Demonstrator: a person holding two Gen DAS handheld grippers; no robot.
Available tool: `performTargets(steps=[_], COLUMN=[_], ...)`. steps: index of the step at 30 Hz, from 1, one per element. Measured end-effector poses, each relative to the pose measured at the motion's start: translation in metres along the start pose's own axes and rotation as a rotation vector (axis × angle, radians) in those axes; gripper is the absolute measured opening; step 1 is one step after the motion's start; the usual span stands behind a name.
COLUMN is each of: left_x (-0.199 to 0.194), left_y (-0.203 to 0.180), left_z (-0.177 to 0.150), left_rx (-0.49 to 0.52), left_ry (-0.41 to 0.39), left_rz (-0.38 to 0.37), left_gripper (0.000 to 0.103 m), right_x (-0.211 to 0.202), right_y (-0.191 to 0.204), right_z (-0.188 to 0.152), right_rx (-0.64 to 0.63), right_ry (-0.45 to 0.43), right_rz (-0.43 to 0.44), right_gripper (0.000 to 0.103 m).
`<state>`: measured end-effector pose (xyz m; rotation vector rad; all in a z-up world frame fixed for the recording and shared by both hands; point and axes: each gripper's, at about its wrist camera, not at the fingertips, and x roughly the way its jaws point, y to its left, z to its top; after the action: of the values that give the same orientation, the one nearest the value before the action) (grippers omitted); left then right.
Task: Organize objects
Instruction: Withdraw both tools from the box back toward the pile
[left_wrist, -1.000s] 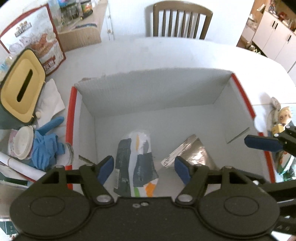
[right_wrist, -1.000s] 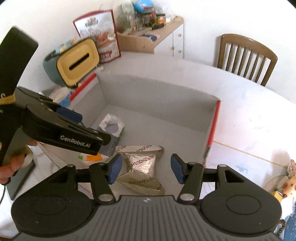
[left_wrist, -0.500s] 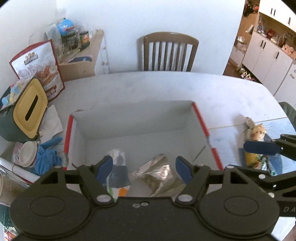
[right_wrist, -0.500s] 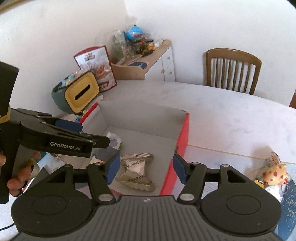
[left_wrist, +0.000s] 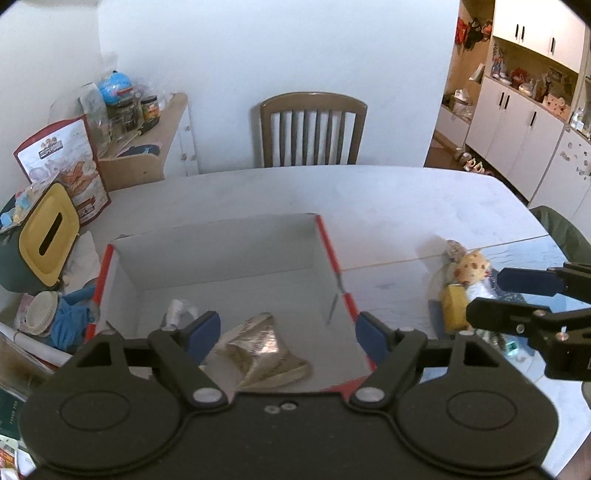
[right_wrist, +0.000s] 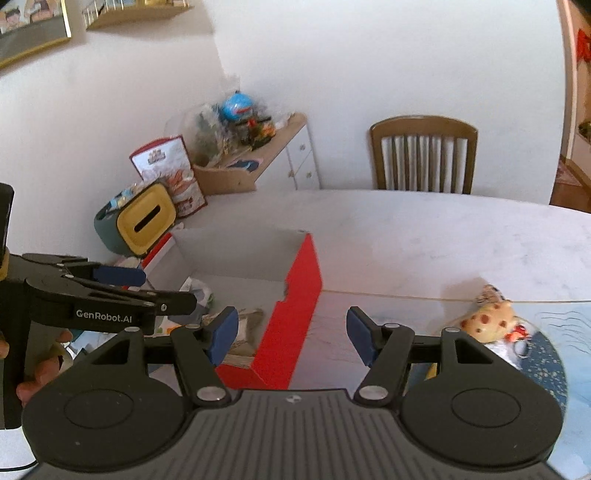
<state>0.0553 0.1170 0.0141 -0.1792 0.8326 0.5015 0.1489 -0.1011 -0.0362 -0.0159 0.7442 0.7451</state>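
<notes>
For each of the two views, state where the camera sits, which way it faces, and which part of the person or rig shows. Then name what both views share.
Left wrist: sits on the left tongs, looking down into the red box; right tongs enter at right.
Right wrist: sits on the right tongs, facing the box's red side; left tongs and a hand show at left.
Shared: the box, chair, yellow-lidded tissue box, plush toy.

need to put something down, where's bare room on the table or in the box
Bare: the table between the chair and the box; the box's far floor beyond the foil packet. Crowded: left by the tissue holder and blue glove; right around the plush toy.
</notes>
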Motion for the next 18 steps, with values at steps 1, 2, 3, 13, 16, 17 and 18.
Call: performTargets(steps=[1,2,3,13,16,17,18], left_x=[-0.002,-0.004,-0.006,-0.010,-0.007,-0.007,-0.005], left_y=[-0.005,-0.009,-0.014,-0.055,-0.065,-0.069,-0.073], left_z=[-0.001,-0.002,-0.002,-0.010,-0.011,-0.012,-0.012], left_rx=[0.004,0.006,0.009,0.050,0.055,0.057,0.062], left_ry=[-0.008,-0.015,-0.025,-0.070,-0.073,-0.075,-0.077], left_rz=[-0.004,-0.004,-0.006,-0.032,-0.048,-0.055,-0.062], left_gripper=[0.081,0.083,0.084,0.092,0.095,0.097,0.098], right_x=[-0.006,-0.011,-0.015,-0.051,-0.059,-0.062,-0.064], right_y=[-0.004,-0.009,-0.013,-0.062,-0.076,-0.080,-0.084], right_z=[-0.003,-0.006,-0.008,-0.040,-0.048,-0.051,-0.053], right_rx=[0.004,0.010,0.014,0.038,0.037,0.034,0.035], right_ry=[-0.011,-0.023,-0.031,-0.074,-0.088,-0.093,-0.099], right_rz=[-0.001,-0.001,-0.003,-0.075,-0.103,-0.113,-0.123], right_gripper=[0.070,0.071,0.071,0.077,0.080,0.082,0.082])
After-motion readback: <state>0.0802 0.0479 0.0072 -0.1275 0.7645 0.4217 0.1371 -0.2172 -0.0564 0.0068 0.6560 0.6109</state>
